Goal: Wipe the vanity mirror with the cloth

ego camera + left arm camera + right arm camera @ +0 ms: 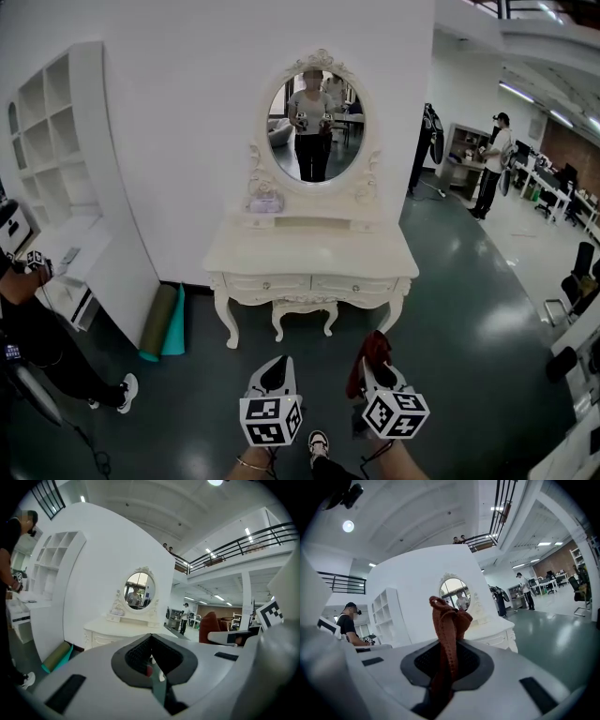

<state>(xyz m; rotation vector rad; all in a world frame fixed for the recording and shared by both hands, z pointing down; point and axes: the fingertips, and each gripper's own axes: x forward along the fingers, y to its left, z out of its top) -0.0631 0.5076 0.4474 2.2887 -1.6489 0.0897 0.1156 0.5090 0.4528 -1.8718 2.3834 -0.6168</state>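
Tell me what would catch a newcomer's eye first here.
The oval vanity mirror stands out first, against the white wall above the cream dressing table straight ahead. Next comes the rust-red cloth, pinched upright in the right gripper at lower right; the left gripper beside it holds nothing.

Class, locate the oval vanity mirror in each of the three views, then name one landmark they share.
Head view: mirror top centre, above the dressing table.
Left gripper view: mirror near centre, above the jaws.
Right gripper view: mirror centre, behind the cloth's top.
Shared landmark: white shelf unit left of the mirror.
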